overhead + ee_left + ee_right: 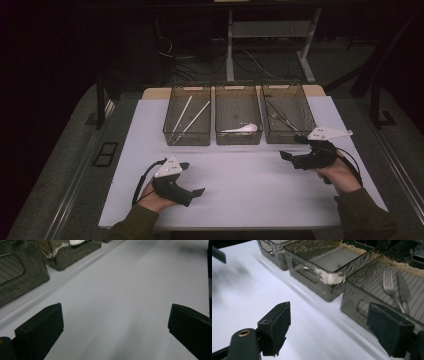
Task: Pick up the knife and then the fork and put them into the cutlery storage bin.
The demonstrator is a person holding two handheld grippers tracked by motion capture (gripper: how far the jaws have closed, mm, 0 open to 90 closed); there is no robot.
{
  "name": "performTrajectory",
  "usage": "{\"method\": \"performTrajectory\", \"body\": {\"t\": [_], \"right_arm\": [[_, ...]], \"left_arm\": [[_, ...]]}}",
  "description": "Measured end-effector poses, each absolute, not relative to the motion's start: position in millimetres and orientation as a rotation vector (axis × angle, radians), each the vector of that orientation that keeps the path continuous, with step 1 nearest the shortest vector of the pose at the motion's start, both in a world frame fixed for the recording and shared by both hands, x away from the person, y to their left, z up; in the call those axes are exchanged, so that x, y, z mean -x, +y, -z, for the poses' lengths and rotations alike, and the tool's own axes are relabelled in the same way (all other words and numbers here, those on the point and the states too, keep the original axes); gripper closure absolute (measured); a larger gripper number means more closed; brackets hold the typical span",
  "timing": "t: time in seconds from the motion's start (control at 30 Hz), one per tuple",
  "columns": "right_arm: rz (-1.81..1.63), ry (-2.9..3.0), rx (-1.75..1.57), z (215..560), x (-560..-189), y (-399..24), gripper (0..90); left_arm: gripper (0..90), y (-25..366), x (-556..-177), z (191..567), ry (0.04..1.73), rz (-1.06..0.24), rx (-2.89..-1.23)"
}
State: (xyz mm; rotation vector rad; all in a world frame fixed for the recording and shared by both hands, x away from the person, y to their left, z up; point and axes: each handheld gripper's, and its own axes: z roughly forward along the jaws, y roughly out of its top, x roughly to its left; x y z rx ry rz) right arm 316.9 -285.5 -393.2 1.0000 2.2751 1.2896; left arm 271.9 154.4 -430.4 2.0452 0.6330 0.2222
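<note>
I see the white-covered table (240,185) beneath both sets of jaws, bare between them. Beyond the jaws stand three smoky translucent plastic bins in a row. The right-hand bin (288,112) lies just ahead of my right gripper (291,156), and through its wall in the right gripper view I make out a silver metal fork (390,286) and a silver metal knife (404,290) lying side by side above the right jaw. The middle bin (238,114) holds a white spoon (243,128), up and between the right gripper's jaws. The left-hand bin (187,115) holds two pale long sticks (192,114), well ahead of my left gripper (192,179).

My right gripper's jaws stand wide apart with nothing between them but table. My left gripper's jaws are likewise wide apart, empty, near the table surface.

I can read no brand, label or writing on the bins or grippers.
</note>
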Motion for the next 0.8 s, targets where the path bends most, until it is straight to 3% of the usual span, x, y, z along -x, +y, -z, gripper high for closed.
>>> {"method": "performTrajectory", "body": {"t": [0.8], "right_arm": [[-1.327, 2.252, -1.068, 428.1, -270.0, -294.4, 17.3]], "left_arm": [[0.0, 154.3, -270.8, 429.2, 0.624, -0.230, -2.051]]}}
